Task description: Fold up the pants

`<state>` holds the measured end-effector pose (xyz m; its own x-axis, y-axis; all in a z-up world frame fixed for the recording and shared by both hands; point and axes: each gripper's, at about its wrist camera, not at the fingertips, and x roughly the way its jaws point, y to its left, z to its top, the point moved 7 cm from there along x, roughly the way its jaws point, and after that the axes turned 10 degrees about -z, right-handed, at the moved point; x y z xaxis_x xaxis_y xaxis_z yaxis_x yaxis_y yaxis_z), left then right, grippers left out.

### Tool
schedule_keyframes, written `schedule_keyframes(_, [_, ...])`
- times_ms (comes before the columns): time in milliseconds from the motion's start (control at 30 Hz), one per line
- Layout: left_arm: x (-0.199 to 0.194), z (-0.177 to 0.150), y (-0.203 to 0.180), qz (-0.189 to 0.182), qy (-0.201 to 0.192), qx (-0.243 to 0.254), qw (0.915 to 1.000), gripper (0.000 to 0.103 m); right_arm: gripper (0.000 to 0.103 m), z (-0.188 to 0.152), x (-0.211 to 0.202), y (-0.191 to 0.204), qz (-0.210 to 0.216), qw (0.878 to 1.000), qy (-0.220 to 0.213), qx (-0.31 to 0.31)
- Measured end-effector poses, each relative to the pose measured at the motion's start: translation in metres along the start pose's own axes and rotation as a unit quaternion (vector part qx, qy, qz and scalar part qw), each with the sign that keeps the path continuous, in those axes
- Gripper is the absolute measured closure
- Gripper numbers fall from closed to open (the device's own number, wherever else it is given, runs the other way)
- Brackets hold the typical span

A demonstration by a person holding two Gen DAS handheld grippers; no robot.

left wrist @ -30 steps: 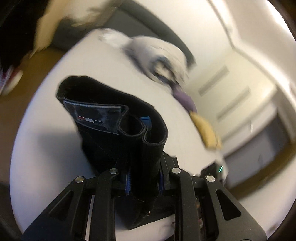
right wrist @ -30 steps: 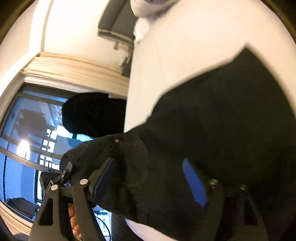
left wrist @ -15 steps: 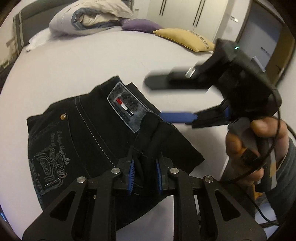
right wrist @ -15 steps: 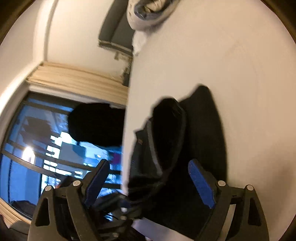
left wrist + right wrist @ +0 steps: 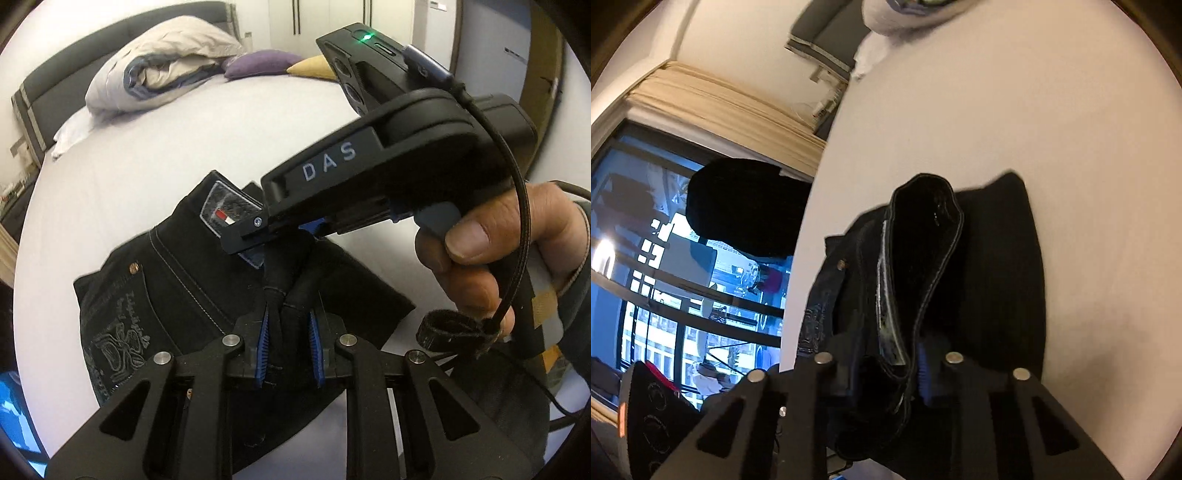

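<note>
Right fingers [image 5: 886, 369] closing on pants [image 5: 993, 266] waistband | left fingers [image 5: 288, 339] stay clamped on fold

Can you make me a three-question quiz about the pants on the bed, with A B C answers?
1. Where do the pants lie?
A. on the floor
B. on the white bed
C. on a chair

2. What colour is the cushion next to the yellow cushion?
A. green
B. red
C. purple

3. What is the left tool doing?
A. pinching pants fabric
B. hanging empty
C. holding a pillow

Answers: 1 B, white sheet surrounds them. 2 C, it looks purple. 3 A, dark cloth sits between its blue pads.
</note>
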<state>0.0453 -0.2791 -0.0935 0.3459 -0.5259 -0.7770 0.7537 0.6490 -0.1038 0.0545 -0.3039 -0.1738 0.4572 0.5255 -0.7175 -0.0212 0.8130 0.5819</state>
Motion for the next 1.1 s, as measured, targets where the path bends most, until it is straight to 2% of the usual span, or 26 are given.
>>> schedule_keyframes(167, [0.004,0.009,-0.02,-0.006,-0.006,0.032,0.9995,0.086,0.08,-0.002,-0.019,-0.016,0.031,0.999,-0.037,0.02])
schedule_keyframes(333, [0.04,-0.006,-0.031,-0.014,0.04,0.038,0.9984,0.086,0.081,-0.02,0.005,-0.065,0.021,0.997,-0.014,0.07])
schedule_keyframes(433, [0.052,-0.012,-0.032,-0.016,0.046,0.04,0.998,0.083,0.083,-0.023,0.004,-0.072,0.041,0.996,-0.035,0.077])
schedule_keyframes(500, [0.047,-0.009,-0.032,-0.038,0.037,0.022,0.9984,0.072,0.083,-0.022,0.004,-0.072,0.039,0.996,-0.034,0.077])
schedule_keyframes(567, [0.035,-0.008,-0.03,-0.071,0.024,-0.001,0.9971,0.044,0.083,-0.022,0.002,-0.075,0.044,0.995,-0.031,0.081])
schedule_keyframes(633, [0.01,-0.01,-0.024,-0.094,-0.004,-0.025,0.9952,0.033,0.083,-0.023,0.001,-0.075,0.041,0.995,-0.034,0.08])
schedule_keyframes(700, [-0.021,-0.012,-0.01,-0.099,-0.041,-0.052,0.9929,0.024,0.082,-0.025,-0.002,-0.078,0.036,0.995,-0.039,0.082])
schedule_keyframes(767, [-0.051,-0.015,0.014,-0.09,-0.078,-0.087,0.9891,0.01,0.082,-0.027,-0.004,-0.078,0.027,0.995,-0.042,0.089])
schedule_keyframes(867, [-0.074,-0.028,0.064,-0.064,-0.096,-0.138,0.9837,0.009,0.078,-0.024,-0.023,-0.083,-0.019,0.991,-0.059,0.116])
schedule_keyframes(900, [-0.077,-0.033,0.082,-0.054,-0.096,-0.151,0.9824,0.009,0.073,-0.022,-0.033,-0.08,-0.034,0.99,-0.074,0.115])
schedule_keyframes(1000, [-0.087,-0.03,0.121,-0.064,-0.113,-0.19,0.9731,0.01,0.073,-0.016,-0.055,-0.045,0.019,0.991,-0.098,0.088])
schedule_keyframes(1100, [-0.079,-0.021,0.149,-0.066,-0.114,-0.189,0.9732,0.012,0.073,-0.021,-0.043,-0.005,0.047,0.996,-0.074,0.029])
